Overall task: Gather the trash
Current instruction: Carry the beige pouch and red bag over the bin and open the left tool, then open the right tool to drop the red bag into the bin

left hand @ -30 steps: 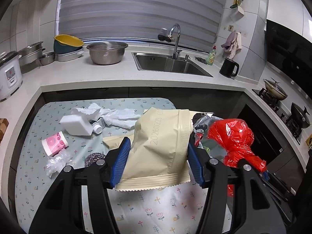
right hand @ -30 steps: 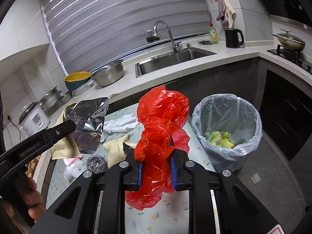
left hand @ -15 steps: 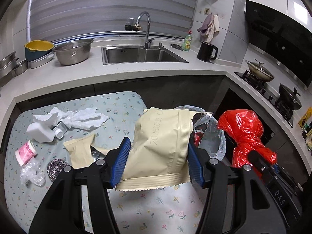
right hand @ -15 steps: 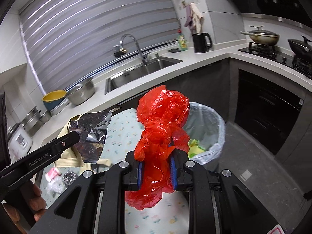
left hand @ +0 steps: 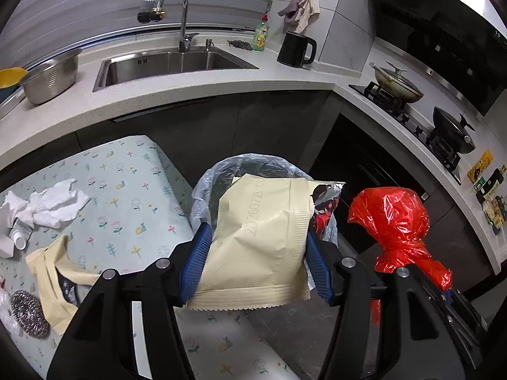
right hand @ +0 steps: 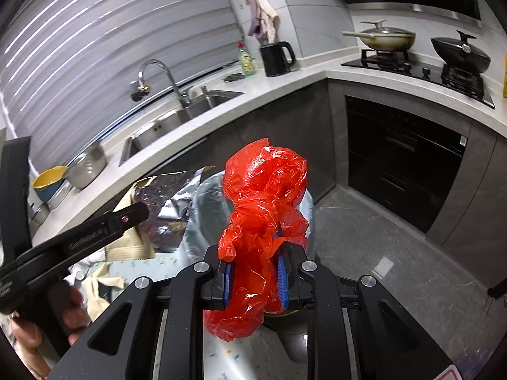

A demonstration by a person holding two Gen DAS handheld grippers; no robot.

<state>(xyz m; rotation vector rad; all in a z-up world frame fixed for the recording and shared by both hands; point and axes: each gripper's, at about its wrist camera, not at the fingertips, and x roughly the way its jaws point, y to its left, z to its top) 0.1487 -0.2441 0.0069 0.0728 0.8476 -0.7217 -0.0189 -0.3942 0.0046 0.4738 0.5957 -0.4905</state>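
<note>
I am in a home kitchen. A sink (left hand: 171,63) with a tap (left hand: 177,9) sits far left. Pans (left hand: 396,84) stand on the stove (left hand: 408,107) at right.

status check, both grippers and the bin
Left gripper shut on beige pouch. Right gripper shut on red bag. Both in front of lined bin, nothing dropped yet. Path looks clear.

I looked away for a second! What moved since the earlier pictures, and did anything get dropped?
Both grippers swung away from the flowery table toward the lined trash bin, now right behind the cream pouch. Nothing was dropped: the left gripper still clamps the pouch, the right gripper still the red plastic bag. The table's litter stayed put.
</note>
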